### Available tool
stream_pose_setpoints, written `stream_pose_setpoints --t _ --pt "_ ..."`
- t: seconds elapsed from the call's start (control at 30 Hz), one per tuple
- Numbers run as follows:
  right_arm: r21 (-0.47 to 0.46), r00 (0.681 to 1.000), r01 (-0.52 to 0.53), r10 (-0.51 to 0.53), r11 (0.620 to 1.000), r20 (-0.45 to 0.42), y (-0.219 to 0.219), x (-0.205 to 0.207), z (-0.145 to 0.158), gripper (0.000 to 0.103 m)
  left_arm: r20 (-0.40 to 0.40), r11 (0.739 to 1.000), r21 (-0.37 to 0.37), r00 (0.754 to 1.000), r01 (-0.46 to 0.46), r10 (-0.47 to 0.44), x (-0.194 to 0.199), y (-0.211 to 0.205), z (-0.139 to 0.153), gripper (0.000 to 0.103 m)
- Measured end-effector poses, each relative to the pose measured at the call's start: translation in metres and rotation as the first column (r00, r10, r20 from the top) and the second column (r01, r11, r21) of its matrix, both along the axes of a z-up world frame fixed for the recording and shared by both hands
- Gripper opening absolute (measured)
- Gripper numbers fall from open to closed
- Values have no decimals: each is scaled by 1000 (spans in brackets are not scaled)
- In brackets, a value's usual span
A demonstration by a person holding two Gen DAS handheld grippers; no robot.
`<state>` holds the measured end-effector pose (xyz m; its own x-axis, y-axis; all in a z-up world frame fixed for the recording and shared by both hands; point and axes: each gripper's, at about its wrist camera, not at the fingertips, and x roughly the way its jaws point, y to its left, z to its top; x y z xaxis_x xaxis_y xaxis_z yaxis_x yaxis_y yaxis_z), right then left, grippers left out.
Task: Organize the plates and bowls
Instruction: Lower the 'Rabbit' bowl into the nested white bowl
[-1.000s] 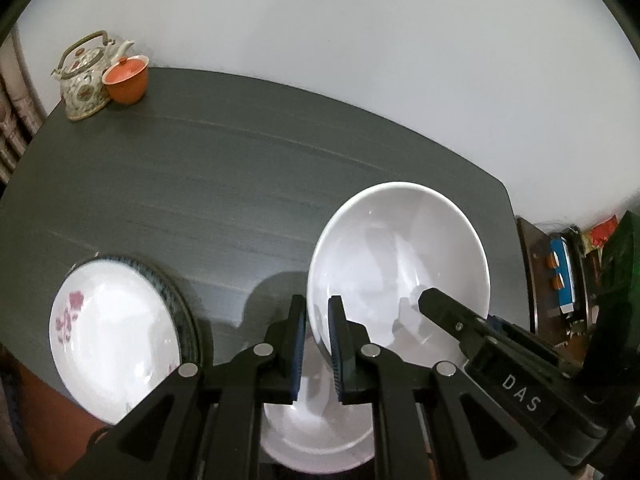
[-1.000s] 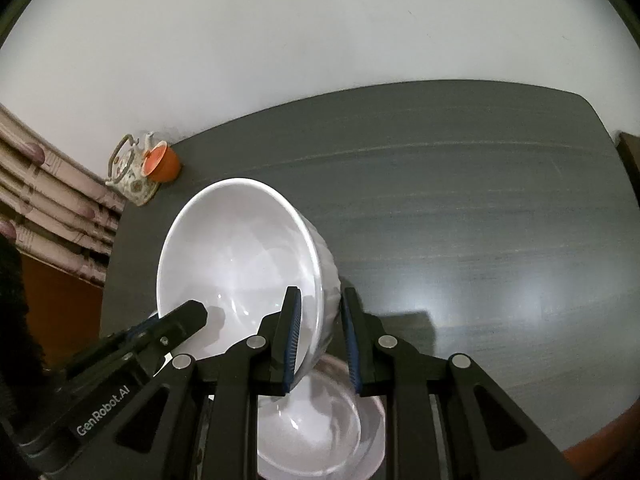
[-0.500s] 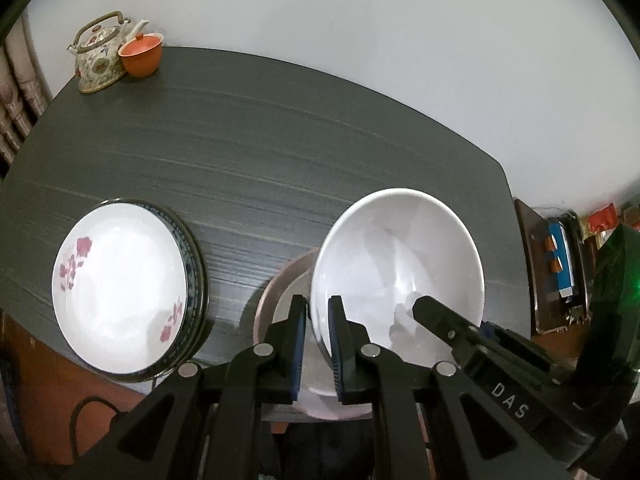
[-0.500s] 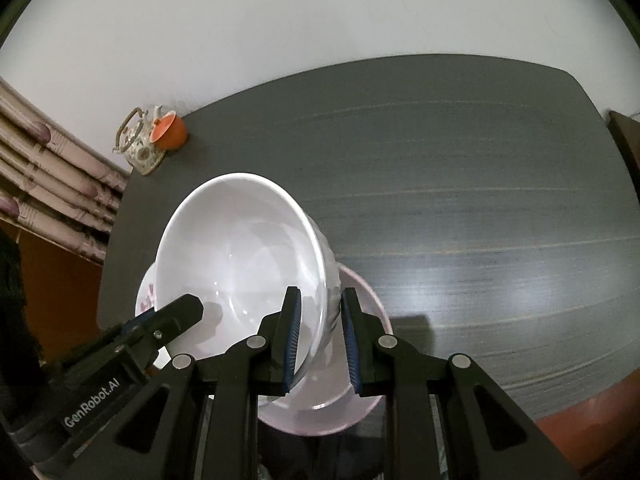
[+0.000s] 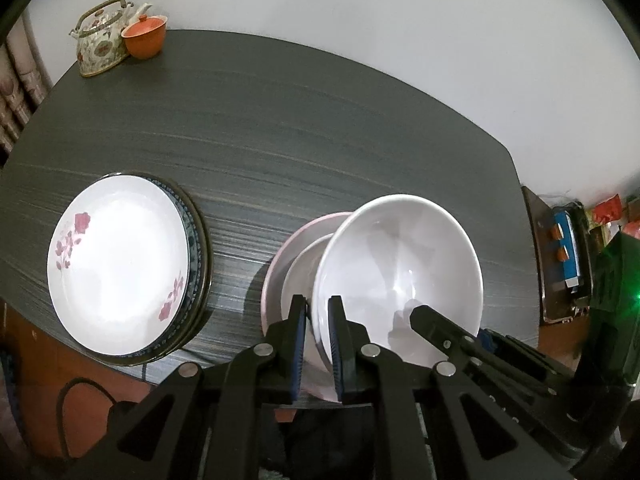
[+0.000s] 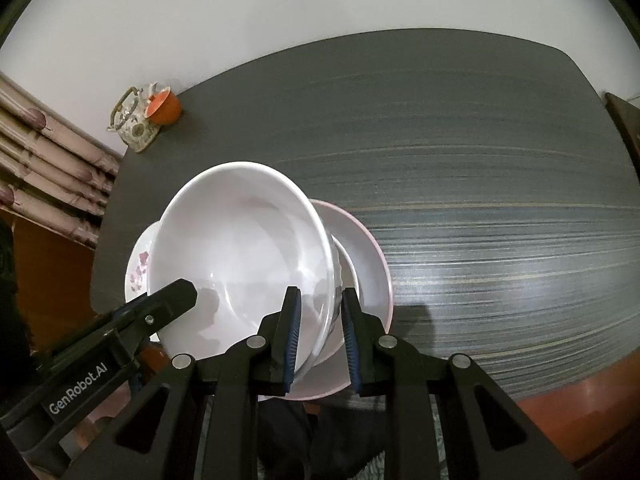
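Observation:
A large white bowl (image 5: 400, 264) (image 6: 240, 248) hangs just above a pink-rimmed bowl (image 5: 280, 276) (image 6: 368, 256) that sits near the table's front edge. My left gripper (image 5: 318, 308) is shut on the white bowl's left rim, and my right gripper (image 6: 320, 300) is shut on its right rim. Each gripper shows in the other's view as a black finger (image 5: 432, 320) (image 6: 172, 296) reaching over the bowl. A stack of plates topped by a white plate with red flowers (image 5: 116, 264) (image 6: 138, 268) lies to the left on the dark table (image 5: 280, 120).
A floral teapot (image 5: 102, 36) (image 6: 132, 124) and an orange cup (image 5: 144, 36) (image 6: 164, 108) stand at the table's far left corner. A low shelf with coloured items (image 5: 568, 248) is off the table's right side. A white wall lies behind.
Both grippers carried the white bowl back toward the table's front edge and lower. The pink-rimmed bowl beneath and the plate stack have come fully into view.

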<state>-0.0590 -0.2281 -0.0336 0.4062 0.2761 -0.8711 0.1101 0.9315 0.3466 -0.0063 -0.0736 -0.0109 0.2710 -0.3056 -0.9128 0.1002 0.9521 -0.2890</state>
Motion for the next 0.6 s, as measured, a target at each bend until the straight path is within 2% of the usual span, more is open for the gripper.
stream_pose_setpoints --t 0.3,0.6 --pt "-4 999 -6 6 1000 -41 1 -4 -12 21 -43 1000 24 999 -3 4 3 3 -20 11" --pt "-6 997 -11 10 1000 -71 3 4 -19 21 -54 999 46 999 4 -1 10 -2 -26 11"
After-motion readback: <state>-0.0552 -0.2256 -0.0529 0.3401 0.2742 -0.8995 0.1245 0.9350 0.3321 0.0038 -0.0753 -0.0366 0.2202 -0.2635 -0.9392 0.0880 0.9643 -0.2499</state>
